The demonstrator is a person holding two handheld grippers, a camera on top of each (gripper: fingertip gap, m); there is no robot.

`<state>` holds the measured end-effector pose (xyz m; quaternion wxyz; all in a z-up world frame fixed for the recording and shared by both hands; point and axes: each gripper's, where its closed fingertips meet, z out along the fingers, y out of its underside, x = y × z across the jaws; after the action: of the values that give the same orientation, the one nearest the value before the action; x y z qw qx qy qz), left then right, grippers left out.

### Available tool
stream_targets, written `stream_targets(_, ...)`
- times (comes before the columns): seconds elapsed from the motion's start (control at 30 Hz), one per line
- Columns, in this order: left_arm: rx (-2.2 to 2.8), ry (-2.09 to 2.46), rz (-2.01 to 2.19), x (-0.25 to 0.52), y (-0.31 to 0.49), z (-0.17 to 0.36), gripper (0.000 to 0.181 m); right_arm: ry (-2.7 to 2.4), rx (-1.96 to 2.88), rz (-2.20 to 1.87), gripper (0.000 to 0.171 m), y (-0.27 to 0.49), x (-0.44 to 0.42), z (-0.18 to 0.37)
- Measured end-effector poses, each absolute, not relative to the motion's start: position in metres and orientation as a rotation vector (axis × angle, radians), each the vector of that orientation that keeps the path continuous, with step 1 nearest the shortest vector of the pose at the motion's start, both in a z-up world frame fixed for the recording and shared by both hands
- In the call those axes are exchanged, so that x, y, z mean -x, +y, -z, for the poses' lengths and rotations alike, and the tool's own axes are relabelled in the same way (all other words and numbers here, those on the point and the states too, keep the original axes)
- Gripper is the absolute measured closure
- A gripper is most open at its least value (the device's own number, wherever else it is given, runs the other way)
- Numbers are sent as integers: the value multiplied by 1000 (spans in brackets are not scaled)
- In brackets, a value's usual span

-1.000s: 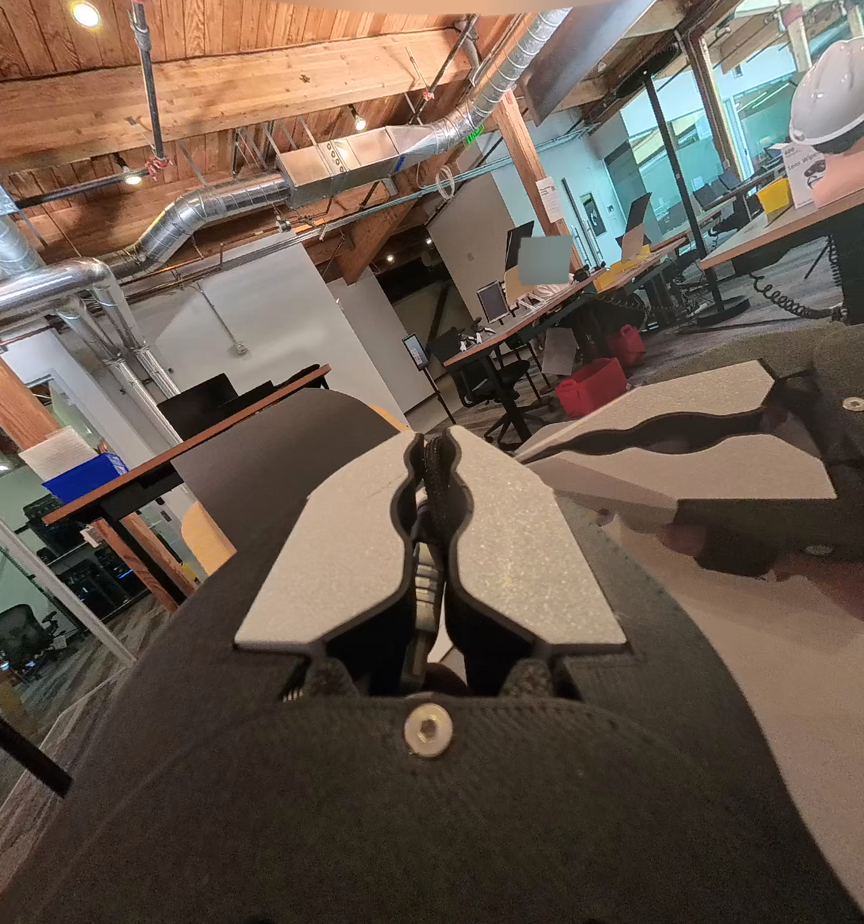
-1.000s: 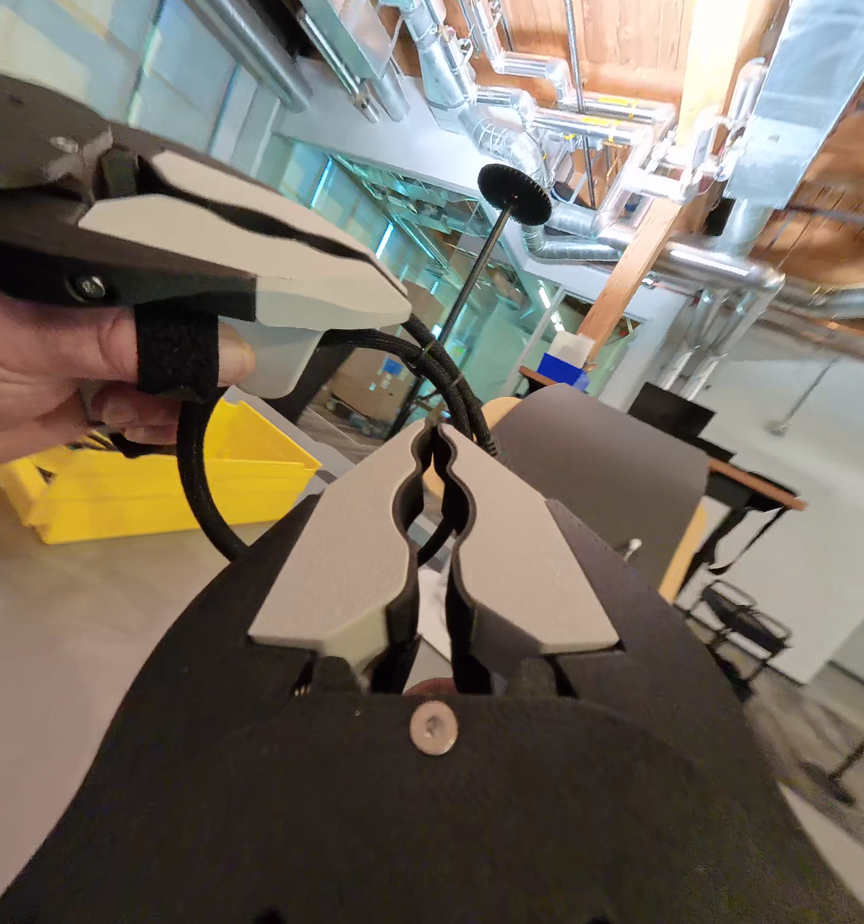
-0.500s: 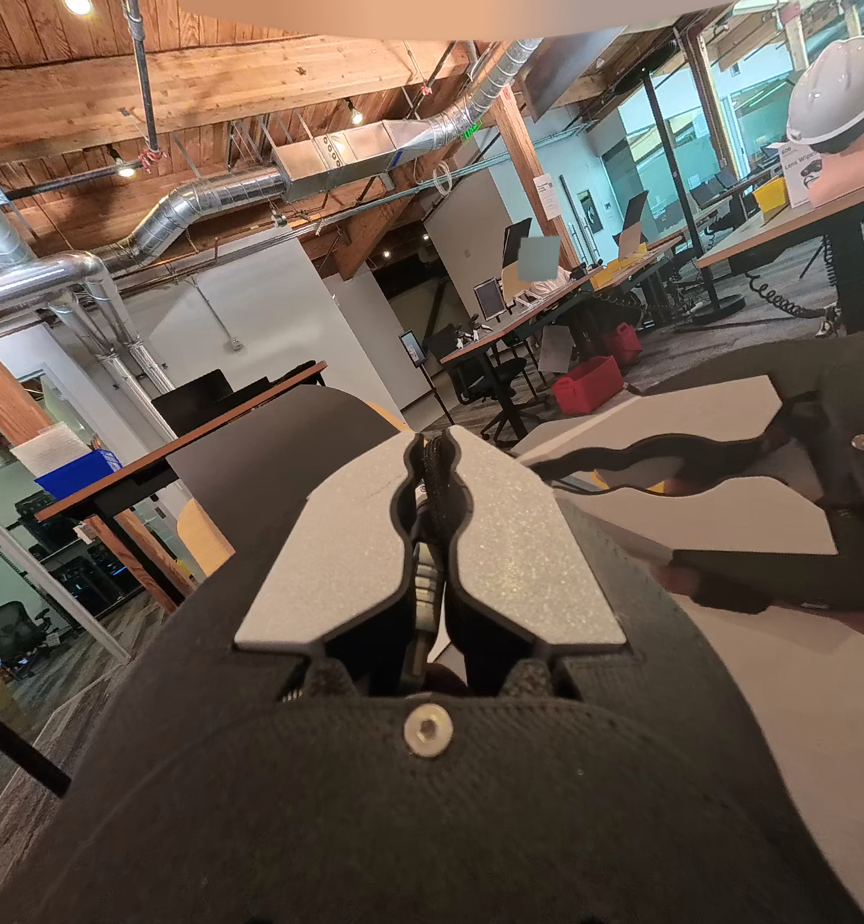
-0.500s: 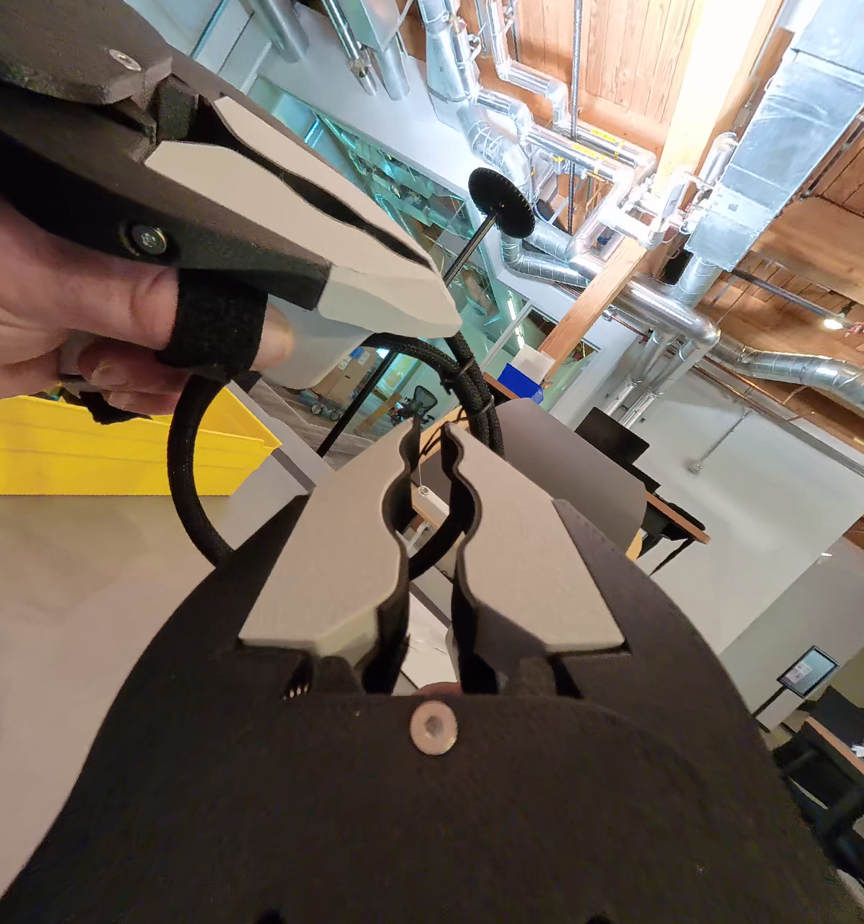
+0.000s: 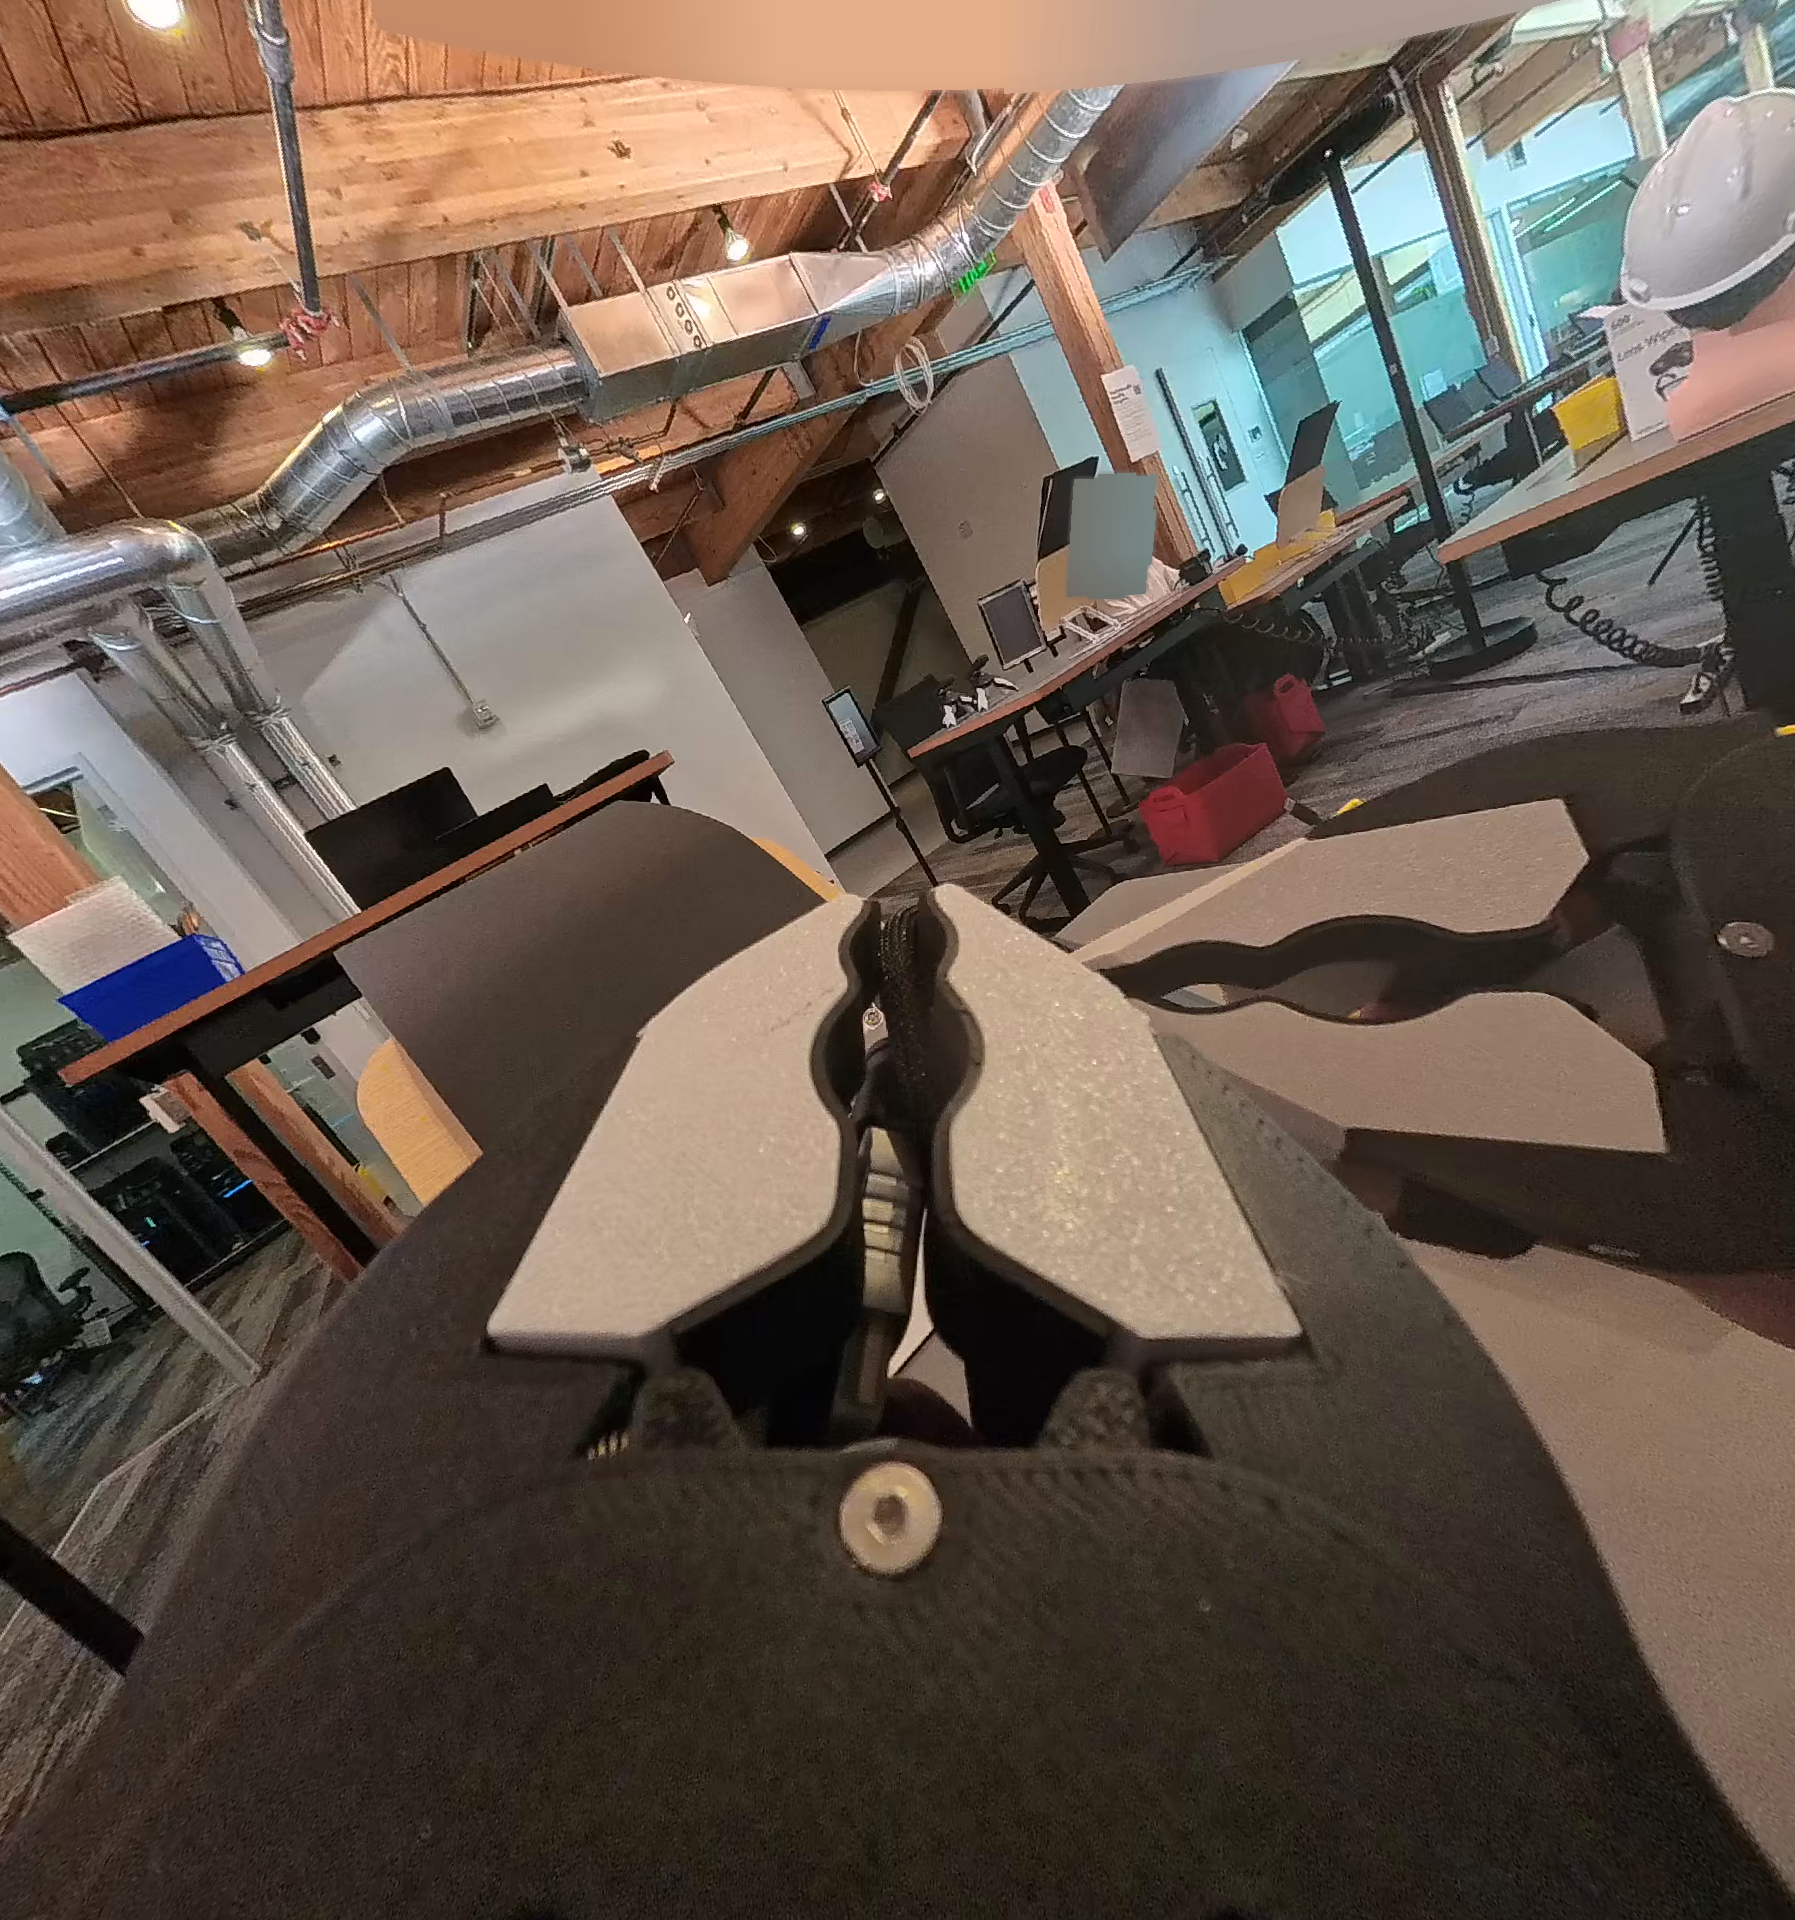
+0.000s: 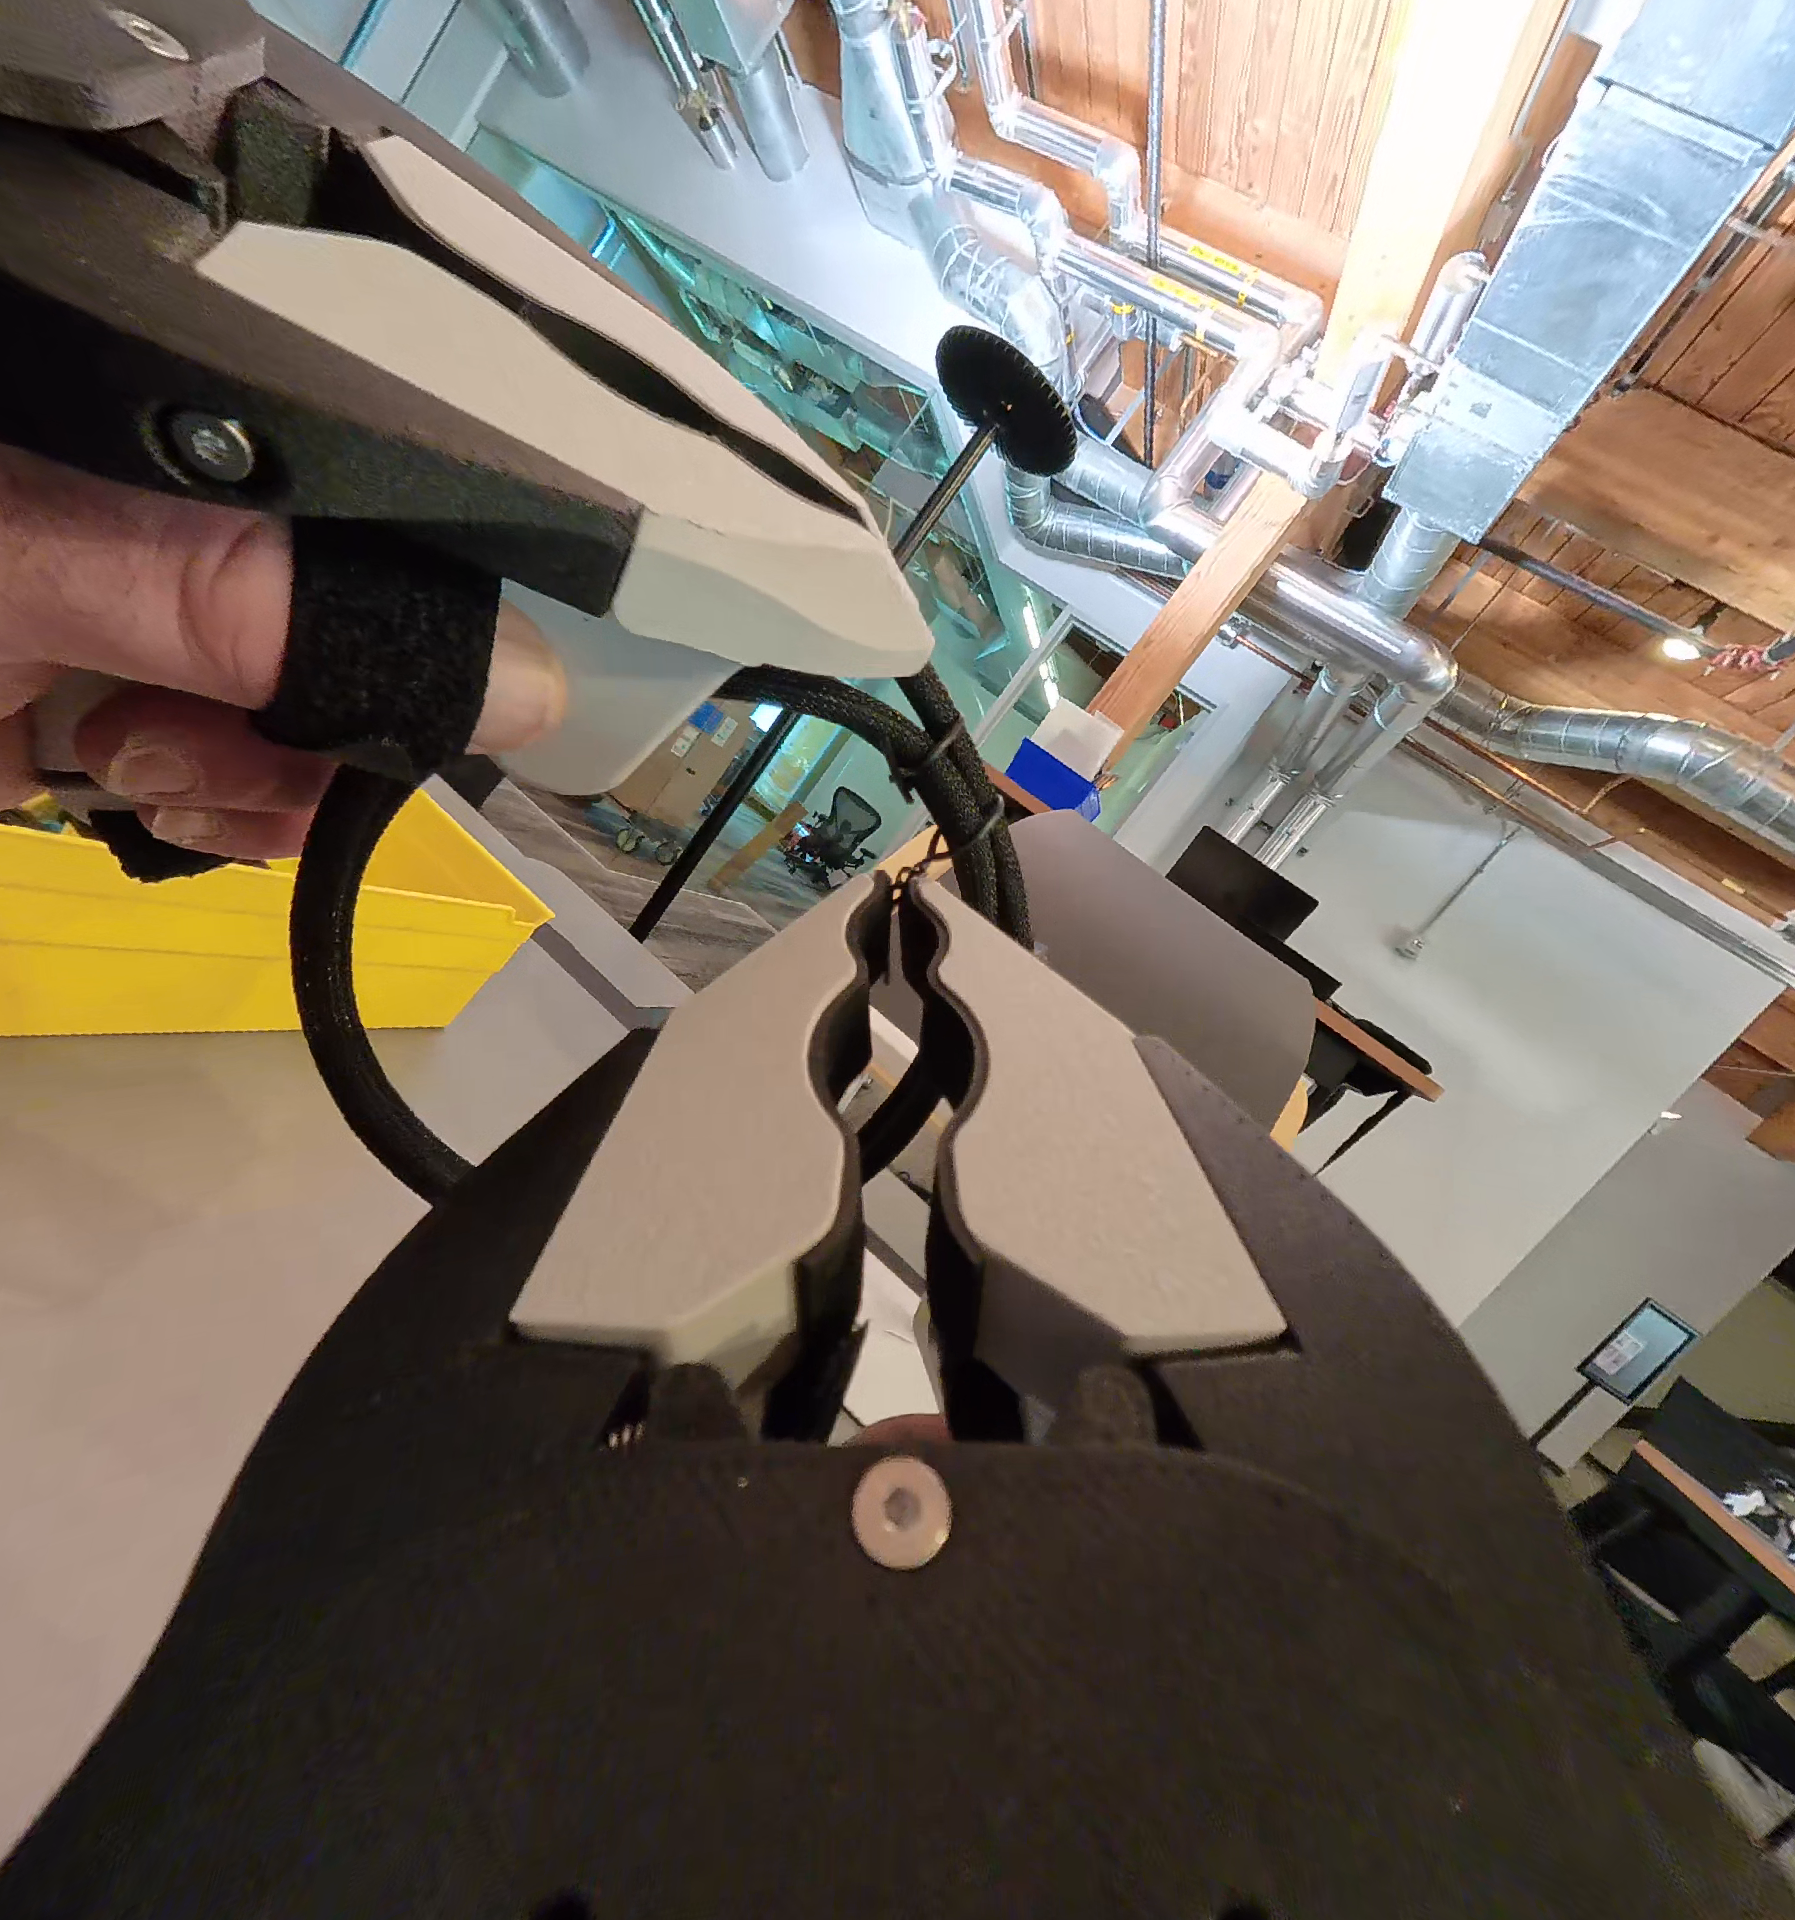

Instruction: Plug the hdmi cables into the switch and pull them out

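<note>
A black braided HDMI cable hangs coiled in a loop, bound by a thin black twist tie. My left gripper is shut on the cable, which runs up between its grey fingers. It also shows in the right wrist view at the upper left, held by a hand, with the cable coming out below it. My right gripper is shut, its tips pinching the loose end of the tie, and the cable loop passes behind its fingers. It also shows in the left wrist view at the right. No switch is in view.
A yellow bin stands on the grey table to the left. A dark chair back is just beyond the grippers. A black stand with a disc top rises behind. Desks and red bins stand farther off. Tip to tip, the grippers are about 4 cm apart.
Both grippers stay shut. The right wrist view has tilted up and swung right; the left gripper and cable loop now look closer. In the left view the right gripper has shifted right.
</note>
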<state>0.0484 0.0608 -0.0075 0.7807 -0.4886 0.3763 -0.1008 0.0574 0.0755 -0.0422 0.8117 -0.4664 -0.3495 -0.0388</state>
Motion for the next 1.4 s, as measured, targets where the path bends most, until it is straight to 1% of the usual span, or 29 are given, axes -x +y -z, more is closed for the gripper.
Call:
stream_targets(0.47, 1057, 817, 206, -47, 64, 9, 176, -732, 1035, -147, 171, 69, -64, 36)
stream_targets(0.67, 1066, 828, 211, -47, 65, 12, 176, -636, 1116, -554, 171, 72, -73, 35)
stream_targets(1.0, 982, 859, 198, -47, 58, 6, 176, -428, 1183, -1121, 171, 78, -87, 34)
stream_targets(1.13, 980, 866, 191, -48, 58, 7, 176, -469, 1201, -1004, 171, 79, -86, 38)
stream_targets(1.27, 958, 870, 207, -48, 55, 3, 176, -495, 1217, -1033, 171, 76, -81, 42)
stream_targets(1.4, 988, 854, 190, -46, 60, 6, 176, -612, 1236, -937, 171, 68, -65, 52)
